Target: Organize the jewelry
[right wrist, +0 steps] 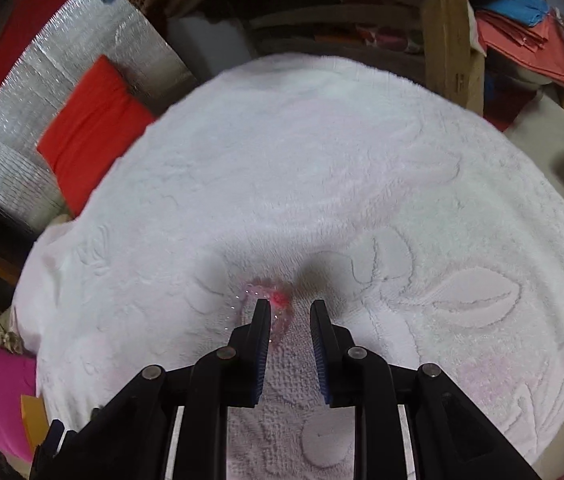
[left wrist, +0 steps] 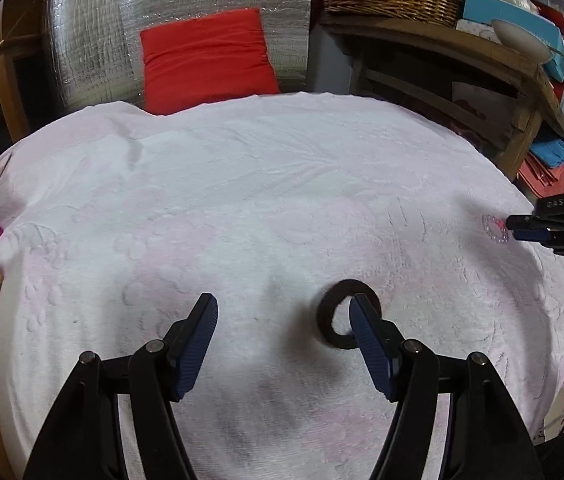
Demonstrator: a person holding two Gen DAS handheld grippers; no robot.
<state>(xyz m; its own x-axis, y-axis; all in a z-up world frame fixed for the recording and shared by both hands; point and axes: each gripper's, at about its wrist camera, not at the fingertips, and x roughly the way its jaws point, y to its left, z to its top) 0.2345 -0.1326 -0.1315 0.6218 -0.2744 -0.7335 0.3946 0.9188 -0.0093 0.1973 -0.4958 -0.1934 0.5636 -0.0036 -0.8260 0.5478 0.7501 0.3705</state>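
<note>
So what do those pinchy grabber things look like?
Both look alike. The left gripper and the right gripper have black plastic arms with round silver pins, and two fingers faced with ridged blue pads. No cables or sleeves show.

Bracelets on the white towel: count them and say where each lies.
2. A black ring bracelet lies by the left gripper; a clear beaded bracelet lies at the right gripper fingertips. Others may be hidden.

Black ring (left wrist: 347, 314), white embossed towel (left wrist: 242, 200), red cushion (left wrist: 206, 60)
</note>
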